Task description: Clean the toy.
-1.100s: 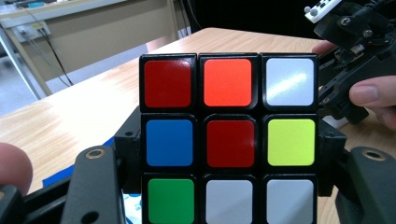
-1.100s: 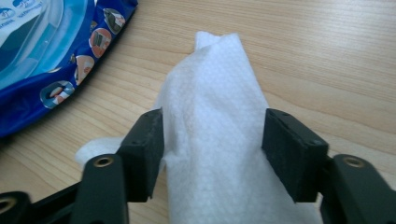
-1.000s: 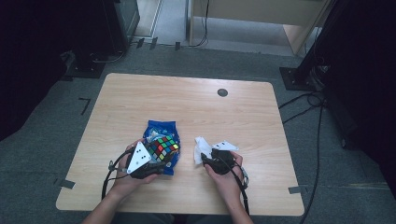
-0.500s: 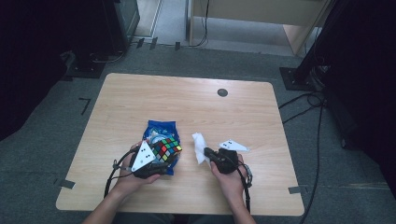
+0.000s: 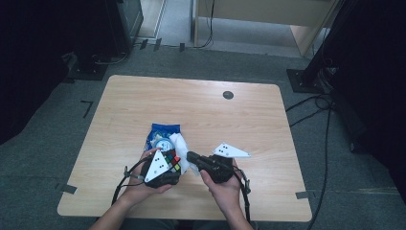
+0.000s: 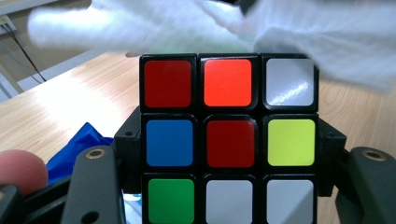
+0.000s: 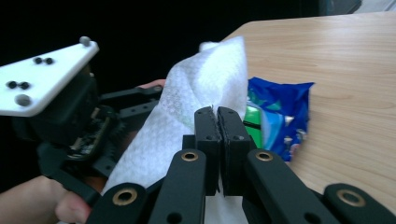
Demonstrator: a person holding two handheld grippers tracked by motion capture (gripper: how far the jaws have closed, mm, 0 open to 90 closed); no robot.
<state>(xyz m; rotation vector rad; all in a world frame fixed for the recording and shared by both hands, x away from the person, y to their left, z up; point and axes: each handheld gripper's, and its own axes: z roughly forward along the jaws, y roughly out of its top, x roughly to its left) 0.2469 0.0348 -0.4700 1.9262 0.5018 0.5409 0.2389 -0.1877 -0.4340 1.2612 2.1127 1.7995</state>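
- The puzzle cube (image 6: 229, 140) sits low and just left of centre in the high view, clamped between the fingers of the left gripper (image 5: 165, 168), which press on its two side faces; in the left gripper view its coloured face looks straight at the camera
- The right gripper (image 7: 222, 135) has its fingers clenched on a white wipe (image 7: 187, 116); the sheet drapes over the top of the cube, across the upper edge of the left gripper view
- The step in hand looks like wiping the cube; to do it well, hold the cube steady and square, drag the wipe flat across one face at a time, and keep the pinch near the sheet's edge so cloth, not metal, meets the stickers
- A blue packet (image 5: 162, 136) lies on the counter (image 5: 191, 105) just above the cube in the high view, touching or nearly under the wipe; a broad sweep could snag it
- The cables (image 5: 125, 178) trail toward the lower edge; the dark round insert (image 5: 228, 95) in the upper right of the counter is well apart
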